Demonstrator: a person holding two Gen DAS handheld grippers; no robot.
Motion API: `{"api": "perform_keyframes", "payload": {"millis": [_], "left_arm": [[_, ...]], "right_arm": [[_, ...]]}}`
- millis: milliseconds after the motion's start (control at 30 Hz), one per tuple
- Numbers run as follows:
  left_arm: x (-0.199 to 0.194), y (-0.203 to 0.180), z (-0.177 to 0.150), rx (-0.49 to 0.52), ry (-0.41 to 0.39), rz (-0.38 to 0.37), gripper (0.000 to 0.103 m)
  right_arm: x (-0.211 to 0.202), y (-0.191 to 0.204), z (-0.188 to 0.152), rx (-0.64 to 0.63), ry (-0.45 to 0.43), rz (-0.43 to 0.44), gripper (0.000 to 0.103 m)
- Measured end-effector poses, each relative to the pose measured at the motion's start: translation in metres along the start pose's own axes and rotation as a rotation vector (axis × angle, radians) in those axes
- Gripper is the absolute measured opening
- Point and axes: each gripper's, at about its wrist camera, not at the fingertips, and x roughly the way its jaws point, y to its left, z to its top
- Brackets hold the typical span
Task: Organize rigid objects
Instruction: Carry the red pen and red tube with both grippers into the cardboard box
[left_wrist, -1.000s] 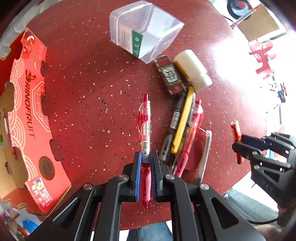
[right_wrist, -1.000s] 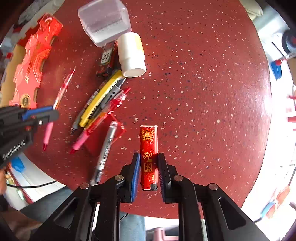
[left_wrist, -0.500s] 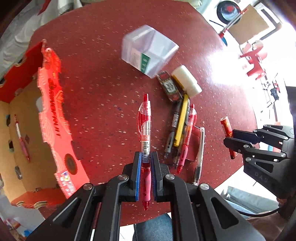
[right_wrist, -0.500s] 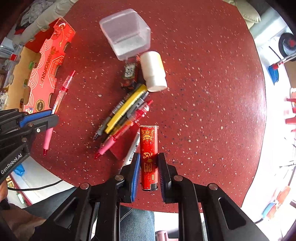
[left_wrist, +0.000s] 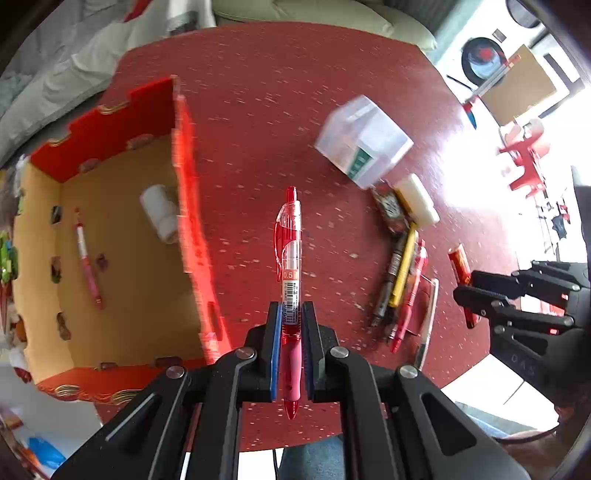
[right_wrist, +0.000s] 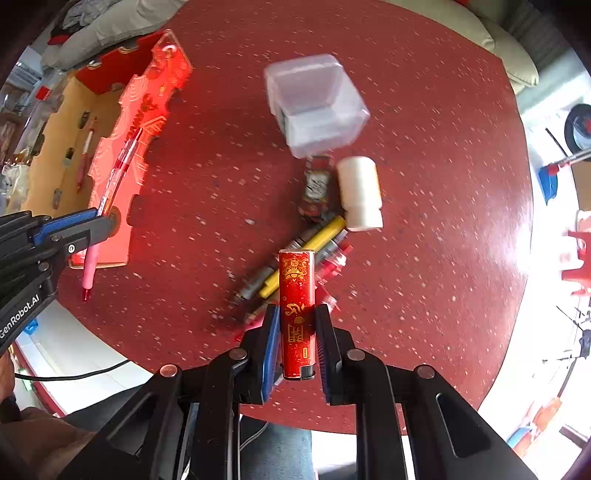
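My left gripper (left_wrist: 291, 325) is shut on a red gel pen (left_wrist: 290, 258), held high above the red speckled table (left_wrist: 277, 110), just right of an open red cardboard box (left_wrist: 184, 184). The box holds a pink pen (left_wrist: 88, 266) and a white roll (left_wrist: 159, 212). My right gripper (right_wrist: 297, 328) is shut on a red lighter (right_wrist: 297, 295), held above a pile of pens (right_wrist: 306, 251). The left gripper with its pen (right_wrist: 118, 166) shows in the right wrist view; the right gripper with the lighter (left_wrist: 460, 269) shows in the left wrist view.
A clear plastic container (right_wrist: 314, 107) lies on the table beyond the pile. A white cylinder (right_wrist: 360, 192) and a small dark red pack (right_wrist: 316, 188) lie next to the pens (left_wrist: 402, 280). The table edge (right_wrist: 147, 365) is close below. Cushions (left_wrist: 314, 14) lie behind.
Both grippers have risen with their objects held. The left one swung left, so the box's inside now shows. The right one moved over the pen pile.
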Motion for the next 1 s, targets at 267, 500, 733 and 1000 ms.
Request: {"api": "perform_keyframes", "payload": {"millis": [267, 500, 733, 1000], "left_arm": [[-0.015, 0.055, -0.002, -0.152, -0.157, -0.033, 0.011], [0.007, 0.112, -0.112, -0.265, -0.175, -0.009, 0.011], [0.047, 0.129, -0.283, -0.372, -0.117, 0.042, 0.011], [0.071, 0.167, -0.426, -0.45, -0.065, 0.101, 0.011]], "right_arm": [[-0.009, 0.036, 0.022, -0.081, -0.022, 0.012, 0.02], [-0.015, 0.069, 0.043, -0.153, -0.038, 0.046, 0.02], [-0.021, 0.106, 0.063, -0.22, -0.05, 0.092, 0.02], [-0.021, 0.146, 0.082, -0.276, -0.046, 0.151, 0.02]]}}
